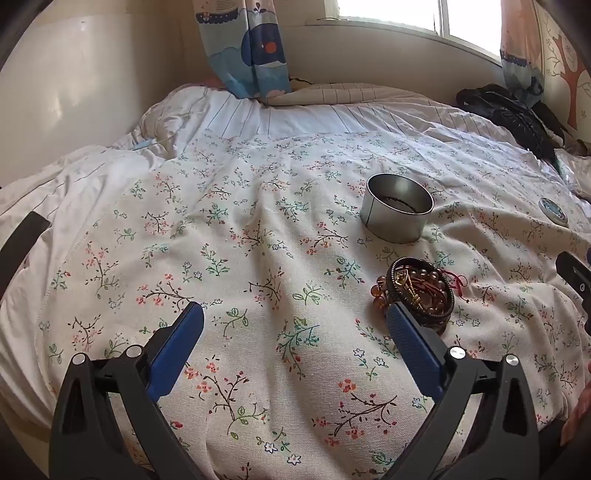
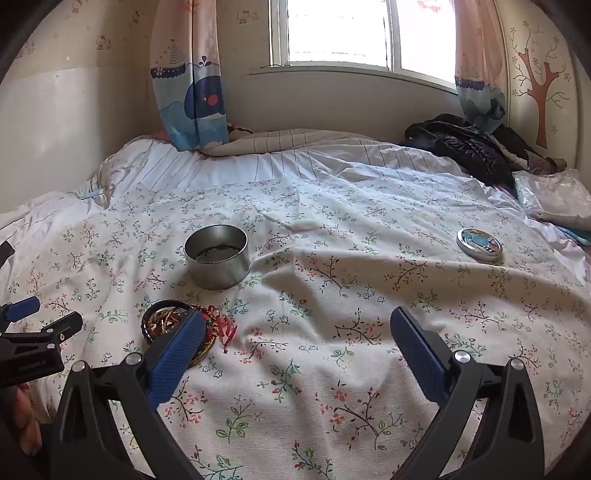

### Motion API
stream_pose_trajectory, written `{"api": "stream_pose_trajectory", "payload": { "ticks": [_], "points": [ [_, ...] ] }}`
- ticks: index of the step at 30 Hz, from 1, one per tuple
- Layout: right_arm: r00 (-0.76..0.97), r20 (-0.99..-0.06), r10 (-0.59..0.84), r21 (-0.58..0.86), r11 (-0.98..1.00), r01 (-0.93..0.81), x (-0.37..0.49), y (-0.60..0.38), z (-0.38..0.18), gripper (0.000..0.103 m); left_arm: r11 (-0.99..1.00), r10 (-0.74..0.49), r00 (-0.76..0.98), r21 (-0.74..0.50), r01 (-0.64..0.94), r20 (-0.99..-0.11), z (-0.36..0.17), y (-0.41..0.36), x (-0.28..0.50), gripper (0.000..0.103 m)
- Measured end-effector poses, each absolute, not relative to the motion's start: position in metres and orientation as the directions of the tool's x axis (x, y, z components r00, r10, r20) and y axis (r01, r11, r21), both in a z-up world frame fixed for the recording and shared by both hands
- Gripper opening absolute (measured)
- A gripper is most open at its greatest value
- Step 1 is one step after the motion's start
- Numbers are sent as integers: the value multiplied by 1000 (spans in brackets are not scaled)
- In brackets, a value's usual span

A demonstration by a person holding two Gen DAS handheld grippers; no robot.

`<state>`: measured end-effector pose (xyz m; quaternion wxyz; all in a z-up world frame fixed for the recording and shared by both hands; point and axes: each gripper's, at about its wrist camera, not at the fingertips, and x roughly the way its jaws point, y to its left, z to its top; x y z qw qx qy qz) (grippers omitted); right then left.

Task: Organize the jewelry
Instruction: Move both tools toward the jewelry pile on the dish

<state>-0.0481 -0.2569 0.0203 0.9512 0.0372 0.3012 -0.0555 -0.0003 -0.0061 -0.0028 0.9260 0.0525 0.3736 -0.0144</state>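
you are working over a bed (image 2: 332,206) covered by a floral sheet, under a window (image 2: 332,33) with whale-print curtains; a dark jacket (image 2: 472,151) lies at the far right corner. the soft, wrinkled cloth gives no firm backing, so judge any downward press with care.

in the right wrist view, the open metal tin (image 2: 216,256) stands upright at about 10 o'clock from the frame centre, mouth up, apparently ready to receive items; something dark lies on its floor, too dim to identify. its lid (image 2: 479,244) rests flat at about 2 o'clock, well apart from the tin, which keeps the mouth unobstructed.

the jewelry pile (image 1: 421,291), a tangle of dark bangles, amber beads, red cord and a gold piece, lies on the sheet just in front of the tin. in the left wrist view it sits at about 3 o'clock, partly hidden behind one blue pad.

the left gripper (image 1: 295,317) has its tongs spread wide with only bare sheet between them. the right gripper (image 2: 297,321) is likewise spread wide and holds nothing; its left pad overlaps the pile in the picture, but contact cannot be confirmed.

both tools tilt downward toward the sheet, flanking the pile. judged from this layout, sorting has not started: the pile lies outside the tin. expect tangled pieces to lift together.
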Motion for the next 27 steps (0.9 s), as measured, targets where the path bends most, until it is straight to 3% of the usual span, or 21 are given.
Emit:
{"api": "stream_pose_trajectory", "payload": {
  "ticks": [27],
  "points": [
    [814,-575,-85,34,991,128,-49,-256,17,97,994,12,721,87,67,-693,-3,-6,0,95]
  ]
}}
